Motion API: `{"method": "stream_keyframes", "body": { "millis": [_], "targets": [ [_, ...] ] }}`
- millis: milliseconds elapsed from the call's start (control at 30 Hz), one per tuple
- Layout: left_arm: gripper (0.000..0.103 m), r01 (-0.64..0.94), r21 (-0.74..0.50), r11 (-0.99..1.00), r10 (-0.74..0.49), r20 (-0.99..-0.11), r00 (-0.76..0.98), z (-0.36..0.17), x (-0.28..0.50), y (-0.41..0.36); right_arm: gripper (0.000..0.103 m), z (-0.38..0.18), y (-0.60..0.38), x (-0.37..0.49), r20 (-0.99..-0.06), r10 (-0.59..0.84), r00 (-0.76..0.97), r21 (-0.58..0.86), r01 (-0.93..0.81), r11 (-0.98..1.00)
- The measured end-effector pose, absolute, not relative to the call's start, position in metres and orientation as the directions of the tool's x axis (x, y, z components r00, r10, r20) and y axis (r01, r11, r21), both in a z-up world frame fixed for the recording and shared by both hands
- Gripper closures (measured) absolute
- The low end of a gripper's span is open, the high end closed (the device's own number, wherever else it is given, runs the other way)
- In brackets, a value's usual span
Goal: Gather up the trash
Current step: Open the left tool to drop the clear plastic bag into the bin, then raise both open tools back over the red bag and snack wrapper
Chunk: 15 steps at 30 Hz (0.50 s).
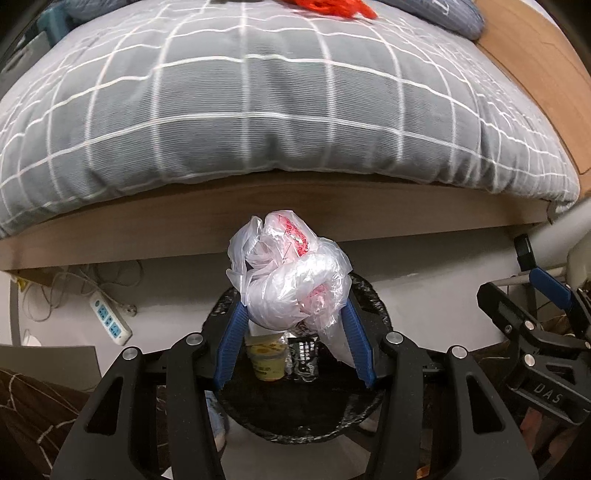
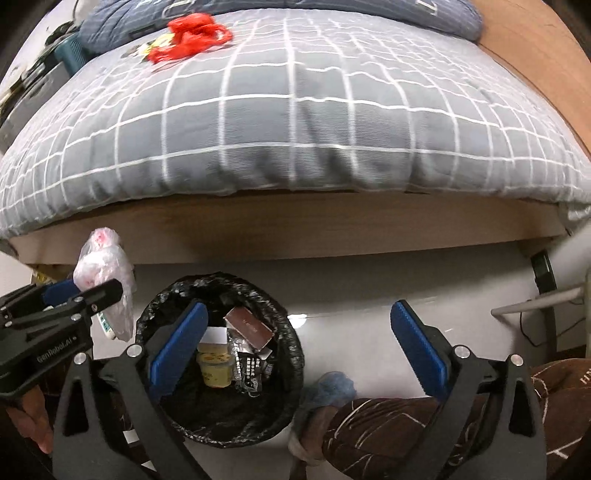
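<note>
Seemingly over the bin, the plastic bag sits clamped between left jaws.

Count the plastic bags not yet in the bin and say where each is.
2. A crumpled clear plastic bag is clamped in the left hand-held gripper above the bin; a red plastic bag lies on the bed. Others may be hidden.

Two wrist views, steeply downward and close above the trash bin, both sharing bin and bed edge.
</note>
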State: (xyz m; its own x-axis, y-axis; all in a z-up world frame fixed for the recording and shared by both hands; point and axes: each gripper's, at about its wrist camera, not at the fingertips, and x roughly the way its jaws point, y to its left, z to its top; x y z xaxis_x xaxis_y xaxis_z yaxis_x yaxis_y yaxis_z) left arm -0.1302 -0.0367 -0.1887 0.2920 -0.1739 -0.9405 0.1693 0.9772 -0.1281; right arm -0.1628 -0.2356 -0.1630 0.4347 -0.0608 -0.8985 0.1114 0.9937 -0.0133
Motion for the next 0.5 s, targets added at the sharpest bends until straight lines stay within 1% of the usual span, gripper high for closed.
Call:
{"method": "stream_keyframes", "body": {
  "millis": [67,167,233,267,333,500],
  "targets": [
    [0.052,0.174,-0.127,0.977,-0.175,-0.939,0.295,-0.188,-0.130,-0.043,0.008,-0.163,-0.238,-0.163,-0.899,-0.063,0.434,-0.012,0.118,0.993],
    [0.048,0.179,-0.113,0.977,-0.165,-0.937,0.307,-0.188,-0.131,-0.045,0.008,-0.162,-0.240,-0.164,-0.899,-0.062,0.434,-0.009,0.122,0.992],
    [0.041,0.179,-0.095,0.979,-0.149,-0.937,0.317,-0.188,-0.131,-0.045,0.008,-0.165,-0.238,-0.164,-0.897,-0.062,0.437,-0.009,0.123,0.992],
    [0.040,0.179,-0.089,0.980,-0.143,-0.936,0.321,-0.188,-0.132,-0.045,0.008,-0.166,-0.237,-0.163,-0.897,-0.062,0.438,-0.008,0.124,0.992],
    [0.030,0.175,-0.078,0.981,-0.133,-0.934,0.330,-0.187,-0.131,-0.042,0.008,-0.165,-0.236,-0.163,-0.896,-0.059,0.440,-0.004,0.125,0.992],
    [0.016,0.159,-0.064,0.985,-0.120,-0.922,0.369,-0.173,-0.129,-0.037,0.008,-0.161,-0.227,-0.160,-0.891,-0.051,0.452,0.002,0.116,0.993]
  ]
}}
